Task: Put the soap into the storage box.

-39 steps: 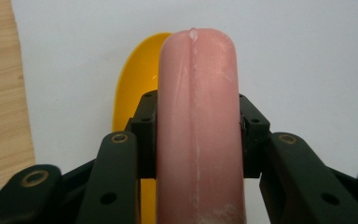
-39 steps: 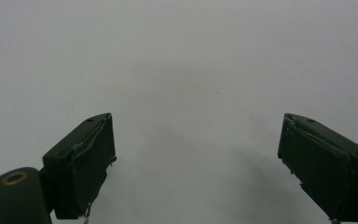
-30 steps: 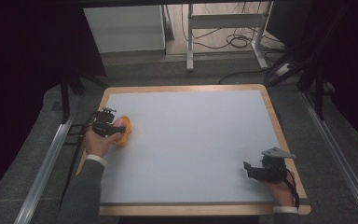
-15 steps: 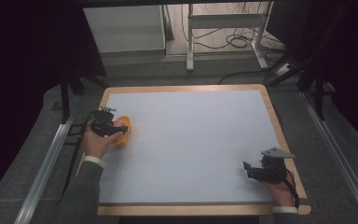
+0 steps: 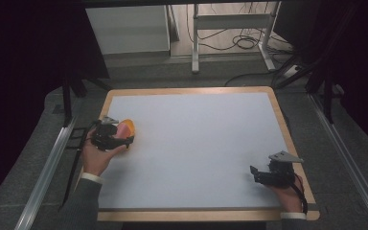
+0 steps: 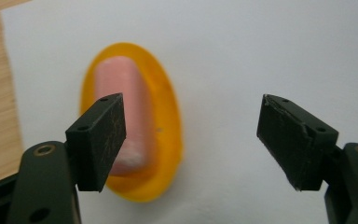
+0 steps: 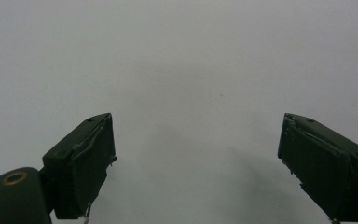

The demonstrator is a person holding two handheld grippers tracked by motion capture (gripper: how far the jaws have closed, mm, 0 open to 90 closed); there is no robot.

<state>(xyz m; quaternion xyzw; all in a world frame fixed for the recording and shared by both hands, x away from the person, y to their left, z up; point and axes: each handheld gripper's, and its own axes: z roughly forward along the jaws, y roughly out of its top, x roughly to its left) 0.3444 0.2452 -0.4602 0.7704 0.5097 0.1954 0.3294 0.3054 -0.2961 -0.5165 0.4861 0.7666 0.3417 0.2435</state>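
White wood-edged counter (image 5: 196, 143). Left hand-held gripper (image 6: 191, 135) open, offset from pink block (image 6: 121, 116) on orange oval dish (image 6: 168, 126); centre first. Right hand-held gripper (image 7: 196, 154) open, empty.

Table (image 5: 278, 120) with wooden rim, covered by a pale white sheet (image 5: 201, 143). Orange dish (image 5: 128, 128) sits on the sheet near the left edge, pink block (image 6: 121, 112) lying in it. Rest of the sheet bare.

Pink oblong block (image 6: 121, 121) lying on orange oval dish (image 6: 168, 135), near table's left edge
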